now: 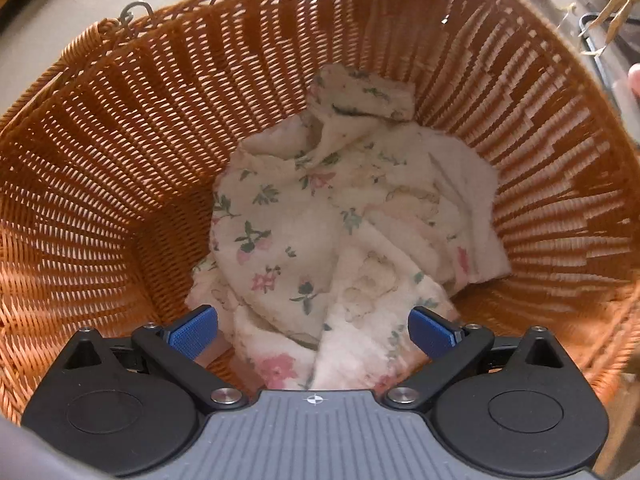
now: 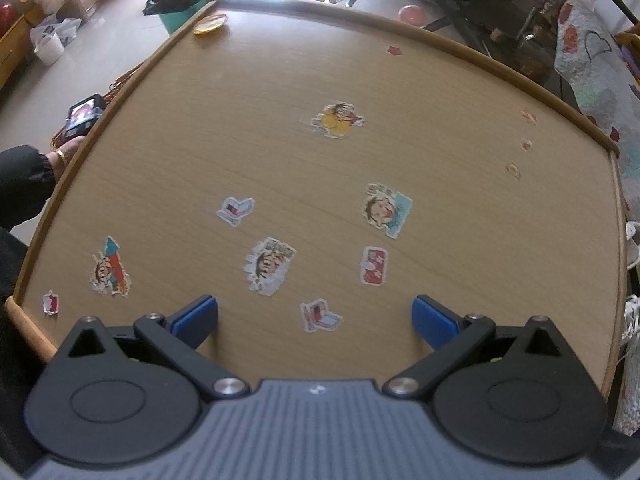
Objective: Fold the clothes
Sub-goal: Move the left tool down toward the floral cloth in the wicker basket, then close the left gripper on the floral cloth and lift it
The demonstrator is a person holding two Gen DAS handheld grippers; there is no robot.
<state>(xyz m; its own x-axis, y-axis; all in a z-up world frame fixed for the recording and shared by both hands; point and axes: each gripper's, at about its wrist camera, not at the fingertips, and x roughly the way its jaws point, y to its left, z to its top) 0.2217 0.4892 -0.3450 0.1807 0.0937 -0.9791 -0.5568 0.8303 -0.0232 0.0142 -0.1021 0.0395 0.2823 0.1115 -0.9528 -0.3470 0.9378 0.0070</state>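
Left wrist view: you look down into a brown wicker basket (image 1: 120, 184) with your left gripper (image 1: 313, 330) held over its inside.
Left tongs: released; the two blue-padded fingers (image 1: 196, 330) stand wide apart and grasp nothing.
Task item: a crumpled white floral cloth (image 1: 320, 240), printed with pink flowers and green leaves, lies at the bottom of the basket, bunched in folds, one corner resting up against the far wall.
Cloth and fingers: the near edge of the cloth shows between your spread fingers; you cannot tell whether the pads touch it.
Basket rim: two metal wire hooks (image 1: 138, 12) stick up at the far rim.
Right wrist view: your right gripper (image 2: 315, 316) hangs over a wooden table (image 2: 280, 80) with a raised rounded edge.
Right tongs: released as well; the blue pads are far apart with nothing between them.
Table top: cartoon stickers are stuck across it, among them a yellow figure sticker (image 2: 338, 120) toward the far side and a red rectangular sticker (image 2: 374, 266) nearer your gripper.
Far corner: a yellow dish (image 2: 210, 24) sits at the table's far left edge.
Left edge: your other hand (image 2: 66, 154), wearing a ring and a dark sleeve (image 2: 24, 180), shows beside the table, near a bit of wicker.
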